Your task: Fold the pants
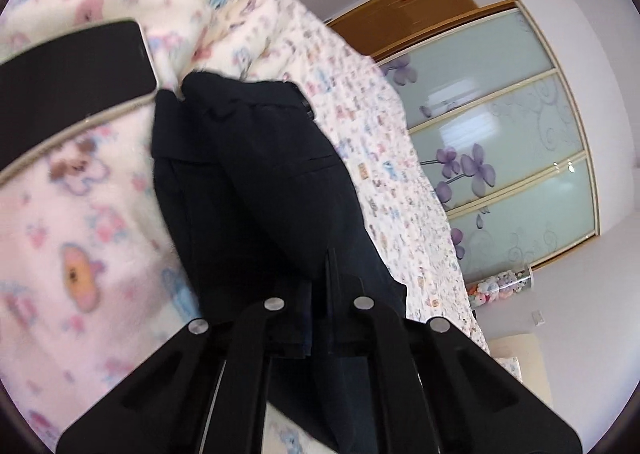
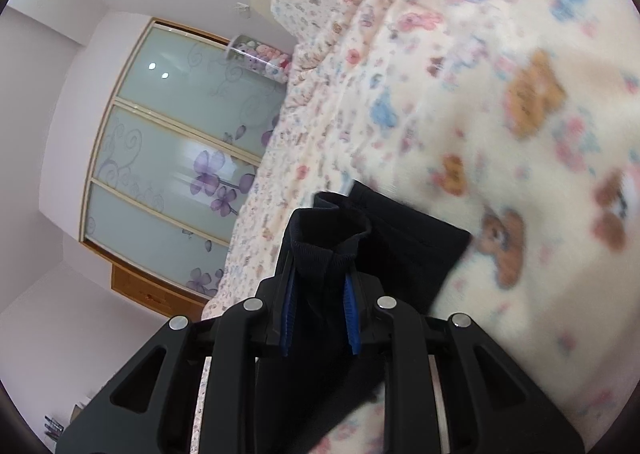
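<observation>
Only the left view shows a phone [image 1: 76, 66] — pants [image 1: 256, 190] beside it.

the left gripper [image 1: 320, 286] fingertips are buried in the dark pants [image 1: 256, 182], and the blanket [image 2: 520, 102] print is all motion-blurred

A: What is lying on the bed?

B: Dark navy pants [image 1: 256, 182], stretching away over a blanket [image 1: 80, 238] printed with bears, waistband at the far end.

A: And the left gripper [image 1: 318, 294]?

B: Its jaws are sitting closed, with dark cloth bunching between them.

A: Anything else?

B: A black phone [image 1: 76, 70] is resting on the blanket, left of the pants; a wardrobe [image 1: 504, 134] with flowered glass doors is standing at right.
</observation>
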A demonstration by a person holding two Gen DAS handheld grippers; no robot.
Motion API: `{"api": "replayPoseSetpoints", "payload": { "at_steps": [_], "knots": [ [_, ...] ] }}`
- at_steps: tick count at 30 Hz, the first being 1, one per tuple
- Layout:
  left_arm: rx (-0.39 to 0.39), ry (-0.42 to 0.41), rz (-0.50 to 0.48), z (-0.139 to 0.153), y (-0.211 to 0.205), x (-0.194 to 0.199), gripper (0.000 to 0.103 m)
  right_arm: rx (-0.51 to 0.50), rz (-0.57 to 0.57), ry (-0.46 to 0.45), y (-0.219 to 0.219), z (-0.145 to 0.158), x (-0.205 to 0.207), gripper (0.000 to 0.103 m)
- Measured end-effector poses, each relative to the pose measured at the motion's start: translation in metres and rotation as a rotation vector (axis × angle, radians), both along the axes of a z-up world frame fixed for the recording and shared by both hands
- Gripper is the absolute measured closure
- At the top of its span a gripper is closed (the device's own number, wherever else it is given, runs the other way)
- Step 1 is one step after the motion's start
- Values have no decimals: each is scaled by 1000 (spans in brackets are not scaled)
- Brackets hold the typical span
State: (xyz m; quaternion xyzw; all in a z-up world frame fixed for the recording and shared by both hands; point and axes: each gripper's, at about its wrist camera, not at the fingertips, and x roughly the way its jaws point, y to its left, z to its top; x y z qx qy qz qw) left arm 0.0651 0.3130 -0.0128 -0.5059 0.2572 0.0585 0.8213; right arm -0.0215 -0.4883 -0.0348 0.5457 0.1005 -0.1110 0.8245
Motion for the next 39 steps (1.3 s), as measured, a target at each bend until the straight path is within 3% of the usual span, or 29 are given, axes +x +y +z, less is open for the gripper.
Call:
{"api": "replayPoseSetpoints", "payload": {
  "at_steps": [4,8,10,13,14,15,19,23,28,29,31,32,34,35,36,37,38,39],
  "knots": [
    [54,62,13,-18,1,-7,98,7,-18,32,1,-7,-6,82],
    [37,101,21,-33,4,-2,92,38,-19,96,-1,-27,-16,82],
    [57,88,17,-25,1,-2,83,31,2,108,-2,-24,-16,81],
    [112,61,42,-8,-4,-10,51,60,34,138,-6,-20,-18,77],
    [153,59,71,-2,-7,-17,41,76,43,139,-8,-19,-20,68],
    [191,49,94,4,-11,-23,39,99,47,134,-10,-18,-25,57],
    [347,-28,122,31,-37,-45,39,138,58,117,-9,-8,-36,50],
    [412,-106,4,49,-77,-39,29,124,99,194,-1,-1,-23,50],
    [383,-99,-164,43,-117,-7,27,101,130,318,7,-1,12,50],
    [355,-94,-188,39,-119,-2,26,80,128,341,8,0,19,52],
    [300,-99,-245,30,-124,6,22,25,131,393,10,2,32,68],
    [280,-102,-276,24,-125,11,21,8,141,407,9,2,39,83],
    [277,-91,-325,15,-131,16,21,-37,163,366,10,10,47,90],
    [288,-83,-337,11,-134,16,21,-61,179,277,10,20,47,91],
    [300,-66,-346,7,-137,17,21,-115,204,109,12,36,43,93],
    [302,-47,-358,4,-139,19,21,-177,206,26,15,47,38,94],
    [297,-37,-365,1,-141,21,21,-246,192,-6,18,55,31,94],
    [296,-29,-367,-2,-141,23,21,-297,166,27,19,54,23,94]
  ]
}}
